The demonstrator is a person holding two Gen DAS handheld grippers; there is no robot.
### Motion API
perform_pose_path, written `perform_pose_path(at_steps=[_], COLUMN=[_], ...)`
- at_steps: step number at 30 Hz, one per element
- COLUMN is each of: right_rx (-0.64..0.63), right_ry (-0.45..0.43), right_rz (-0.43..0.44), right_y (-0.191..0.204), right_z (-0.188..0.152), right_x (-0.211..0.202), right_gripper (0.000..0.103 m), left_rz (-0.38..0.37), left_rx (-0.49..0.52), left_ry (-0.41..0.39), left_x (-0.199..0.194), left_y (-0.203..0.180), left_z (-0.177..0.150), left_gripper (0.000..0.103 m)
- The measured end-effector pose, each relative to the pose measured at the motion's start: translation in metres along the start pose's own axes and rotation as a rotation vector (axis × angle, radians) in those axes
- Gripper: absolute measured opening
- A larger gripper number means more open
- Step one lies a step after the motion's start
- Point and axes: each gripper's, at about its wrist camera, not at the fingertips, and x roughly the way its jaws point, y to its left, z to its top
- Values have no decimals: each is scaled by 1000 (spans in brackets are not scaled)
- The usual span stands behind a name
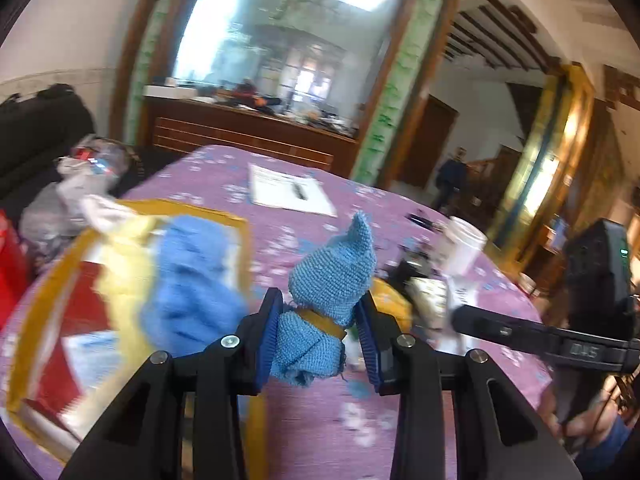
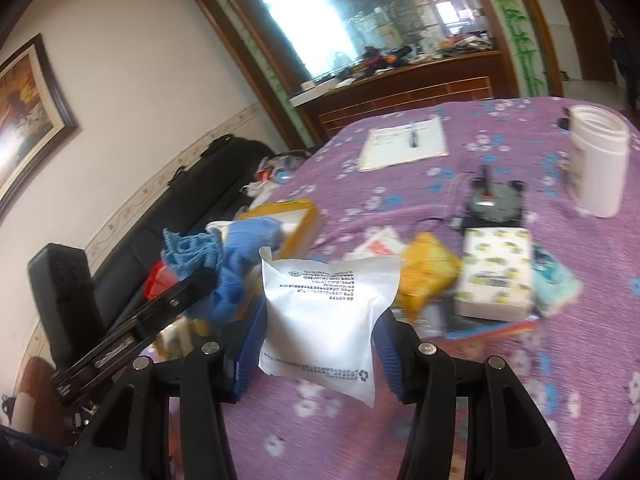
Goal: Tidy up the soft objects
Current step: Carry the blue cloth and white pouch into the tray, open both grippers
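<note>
Nearby, left fingers (image 1: 320,316) clamp blue cloth (image 1: 328,280), right fingers (image 2: 320,344) clamp white pouch (image 2: 324,312), box (image 2: 296,220) beside, jar (image 2: 598,160) beyond.

Box (image 2: 298,216) at left on surface (image 2: 500,400); tissue pack (image 2: 496,272) right of it; paper sheet (image 2: 404,142) behind; jar (image 2: 598,164) far right.

Yellow-rimmed box (image 1: 128,280) motion-blurred, white pouch's print (image 2: 326,276) too small to read

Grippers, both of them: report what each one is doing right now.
Left gripper: closed on the rolled blue terry cloth with a yellow band.
Right gripper: closed on the white printed plastic pouch.
</note>
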Motion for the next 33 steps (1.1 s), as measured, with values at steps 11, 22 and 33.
perform_pose_path(at_steps=[11,22,33], right_rx=[-155,-134,-76], right_ry=[96,149,187], right_rz=[70,53,61], right_y=[85,109,96], right_z=[7,13,12], right_x=[74,150,177], right_gripper=[57,57,58], left_rz=[253,315,355], left_rx=[-120,-172,-182], left_ry=[-15,-23,-4], left_x=[-5,-3,0], left_y=[94,107,111], left_z=[6,2,1], left_gripper=[35,37,46])
